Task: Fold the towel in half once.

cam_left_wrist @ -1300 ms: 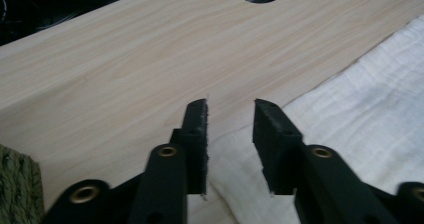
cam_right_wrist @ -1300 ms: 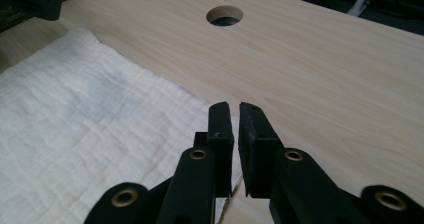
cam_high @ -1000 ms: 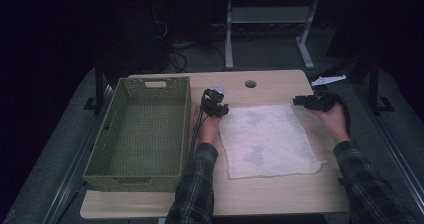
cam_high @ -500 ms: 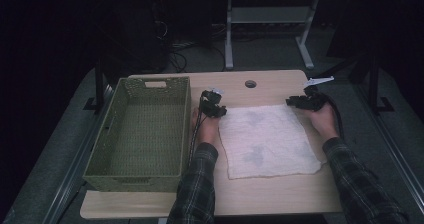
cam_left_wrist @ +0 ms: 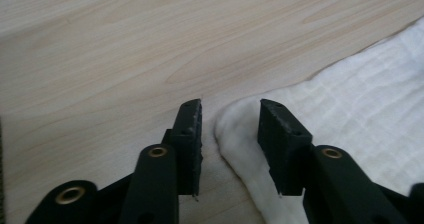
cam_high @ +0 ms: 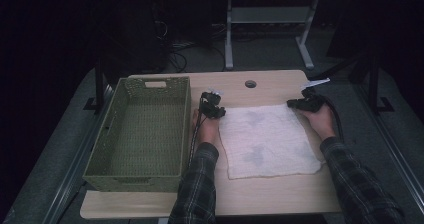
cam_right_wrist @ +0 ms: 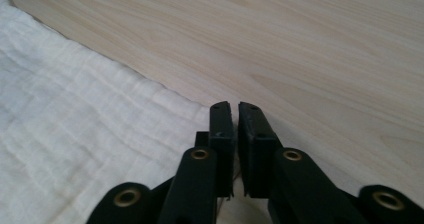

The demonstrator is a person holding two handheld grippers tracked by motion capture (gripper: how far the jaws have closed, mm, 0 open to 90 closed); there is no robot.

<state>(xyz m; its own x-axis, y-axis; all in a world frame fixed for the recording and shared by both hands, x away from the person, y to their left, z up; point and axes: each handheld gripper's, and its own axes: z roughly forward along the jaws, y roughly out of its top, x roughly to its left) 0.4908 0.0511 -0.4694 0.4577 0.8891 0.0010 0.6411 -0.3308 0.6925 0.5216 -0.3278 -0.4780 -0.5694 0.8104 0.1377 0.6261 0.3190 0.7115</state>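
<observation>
A white cloth (cam_high: 267,141) lies flat on the wooden table (cam_high: 272,86). My left gripper (cam_high: 221,114) rests at its far left corner. In the left gripper view the jaws (cam_left_wrist: 230,109) stand apart with the cloth's corner (cam_left_wrist: 240,134) between them; they have just been closing, and the pads do not press on it. My right gripper (cam_high: 294,104) is at the far right corner. In the right gripper view its jaws (cam_right_wrist: 235,106) have come together where the cloth's edge (cam_right_wrist: 165,96) ends, pinching that corner.
A green woven basket (cam_high: 107,134) stands on the left of the table, close to my left forearm. A round cable hole (cam_high: 250,84) sits near the table's far edge. A table leg frame (cam_high: 229,39) stands on the dark floor beyond.
My right hand has come down and leftward onto the cloth's far right corner, and its jaws have closed. The left hand has stayed at the far left corner.
</observation>
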